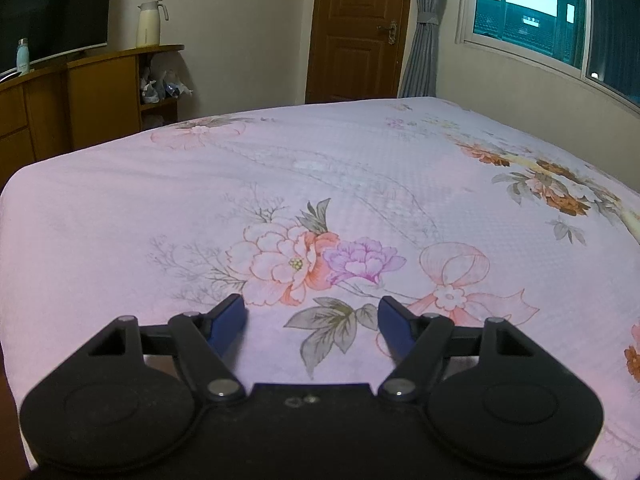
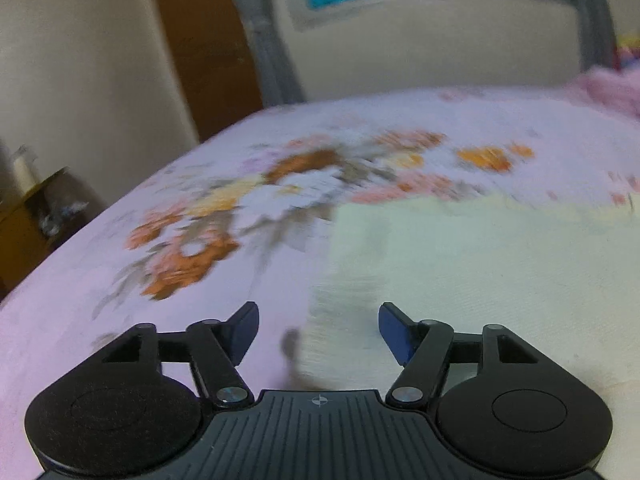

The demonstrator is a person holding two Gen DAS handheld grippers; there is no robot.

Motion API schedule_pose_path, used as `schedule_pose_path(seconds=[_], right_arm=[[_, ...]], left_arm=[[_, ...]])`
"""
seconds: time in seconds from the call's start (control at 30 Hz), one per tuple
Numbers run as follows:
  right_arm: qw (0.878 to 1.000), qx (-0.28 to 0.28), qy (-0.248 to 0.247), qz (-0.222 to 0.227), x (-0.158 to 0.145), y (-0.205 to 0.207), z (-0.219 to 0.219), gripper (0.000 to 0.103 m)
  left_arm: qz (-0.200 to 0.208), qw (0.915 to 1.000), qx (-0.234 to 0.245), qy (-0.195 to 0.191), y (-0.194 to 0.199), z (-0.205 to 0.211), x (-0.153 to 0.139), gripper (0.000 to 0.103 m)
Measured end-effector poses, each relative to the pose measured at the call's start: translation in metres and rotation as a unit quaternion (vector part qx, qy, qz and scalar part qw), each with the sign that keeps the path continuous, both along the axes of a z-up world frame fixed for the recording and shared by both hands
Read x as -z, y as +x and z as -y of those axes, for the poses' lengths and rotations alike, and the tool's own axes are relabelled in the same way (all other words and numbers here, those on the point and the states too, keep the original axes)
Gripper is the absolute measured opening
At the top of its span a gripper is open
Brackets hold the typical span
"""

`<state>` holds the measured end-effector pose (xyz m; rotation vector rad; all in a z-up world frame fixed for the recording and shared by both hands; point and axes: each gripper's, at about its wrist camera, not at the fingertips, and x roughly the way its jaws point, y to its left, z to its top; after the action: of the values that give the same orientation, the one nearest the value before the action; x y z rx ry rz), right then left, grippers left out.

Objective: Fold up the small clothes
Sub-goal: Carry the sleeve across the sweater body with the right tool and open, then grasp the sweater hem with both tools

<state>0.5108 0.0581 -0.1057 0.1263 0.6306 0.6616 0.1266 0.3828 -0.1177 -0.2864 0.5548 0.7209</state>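
Observation:
A pale cream-yellow cloth [image 2: 480, 272] lies flat on the bed in the right wrist view, filling the lower right; the view is blurred by motion. My right gripper [image 2: 318, 320] is open and empty, just above the cloth's near left corner, its right fingertip [image 2: 394, 330] over the cloth and its left one over the sheet. My left gripper [image 1: 312, 314] is open and empty, low over the floral bed sheet [image 1: 320, 184]. No cloth shows in the left wrist view.
The bed sheet [image 2: 120, 280] is pink with flower prints. A wooden cabinet [image 1: 80, 96] with a white jug [image 1: 150, 24] and a TV stands left. A door [image 1: 356, 32], curtain and window [image 1: 540, 12] lie beyond. A pink fluffy item [image 2: 612, 88] sits far right.

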Motion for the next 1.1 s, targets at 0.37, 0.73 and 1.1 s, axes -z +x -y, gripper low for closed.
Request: schedule_pose_path(seconds=[0.37, 0.73, 1.1], right_arm=[[0.997, 0.063, -0.023, -0.046, 0.012, 0.013, 0.002, 0.029], [0.989, 0.139, 0.040, -0.020, -0.047, -0.069, 0.203, 0.029], [0.967, 0.208, 0.072, -0.128, -0.015, -0.276, 0.430, 0.029]], left_arm=[[0.004, 1.0000, 0.002, -0.005, -0.001, 0.000, 0.001, 0.074], [0.044, 0.9901, 0.120, -0.058, 0.001, 0.039, -0.022, 0.073], [0.011, 0.8909, 0.434, -0.133, 0.021, 0.238, -0.031, 0.071]])
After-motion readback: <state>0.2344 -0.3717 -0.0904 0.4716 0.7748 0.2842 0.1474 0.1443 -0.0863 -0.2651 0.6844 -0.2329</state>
